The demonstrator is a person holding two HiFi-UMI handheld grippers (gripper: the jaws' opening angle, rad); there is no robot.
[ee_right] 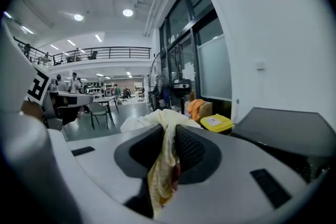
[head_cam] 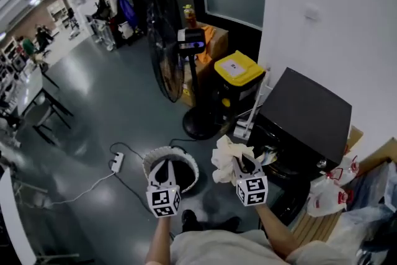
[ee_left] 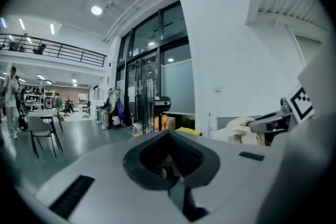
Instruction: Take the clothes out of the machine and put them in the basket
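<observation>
A cream cloth point(head_cam: 223, 157) hangs bunched from my right gripper point(head_cam: 247, 164), which is shut on it just in front of the black machine point(head_cam: 304, 115). In the right gripper view the cloth point(ee_right: 160, 173) runs down between the pads point(ee_right: 191, 149) and bulges over the gripper point(ee_right: 169, 131); the machine's top point(ee_right: 291, 131) lies at the right. My left gripper point(head_cam: 165, 164) hovers over the white-rimmed round basket point(head_cam: 189, 166) on the floor, jaws together with nothing in them. The left gripper view shows its gripper point(ee_left: 169, 134) empty, with the cloth point(ee_left: 236, 128) off to the right.
A standing fan point(head_cam: 164, 53) and a yellow-lidded bin point(head_cam: 239, 68) stand beyond the basket. A power strip point(head_cam: 116, 162) with its cable lies on the grey floor at left. White plastic bags point(head_cam: 329, 192) sit right of the machine. The person's shoes point(head_cam: 192, 220) are by the basket.
</observation>
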